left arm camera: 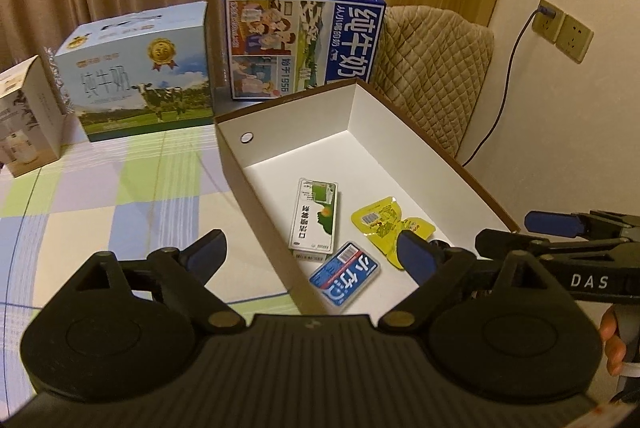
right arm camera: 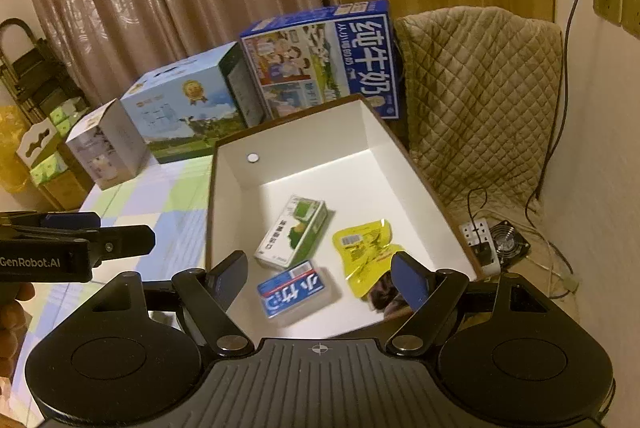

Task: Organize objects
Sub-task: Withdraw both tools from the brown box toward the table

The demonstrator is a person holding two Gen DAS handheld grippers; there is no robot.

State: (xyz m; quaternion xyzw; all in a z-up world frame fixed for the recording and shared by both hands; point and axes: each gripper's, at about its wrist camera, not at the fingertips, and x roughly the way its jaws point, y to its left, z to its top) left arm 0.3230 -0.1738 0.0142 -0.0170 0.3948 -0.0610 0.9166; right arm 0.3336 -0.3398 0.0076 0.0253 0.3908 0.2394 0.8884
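An open brown box with a white inside (left arm camera: 352,115) (right arm camera: 360,131) stands on the checked tablecloth. In it lie a green-and-white carton (left arm camera: 314,220) (right arm camera: 294,232), a blue-and-white pack (left arm camera: 345,278) (right arm camera: 294,290) and a yellow pouch (left arm camera: 384,224) (right arm camera: 362,248). A dark item (right arm camera: 384,294) lies by the pouch. My left gripper (left arm camera: 312,254) is open and empty, straddling the box's near left wall. My right gripper (right arm camera: 320,278) is open and empty, above the box's near end. Each gripper shows at the edge of the other's view.
Two milk cartons, light blue (left arm camera: 140,83) (right arm camera: 184,107) and dark blue (left arm camera: 304,43) (right arm camera: 324,59), stand behind the box, with a small white box (left arm camera: 28,115) (right arm camera: 106,143) at left. A quilted chair (left arm camera: 432,67) (right arm camera: 480,99), wall sockets and cables are at right.
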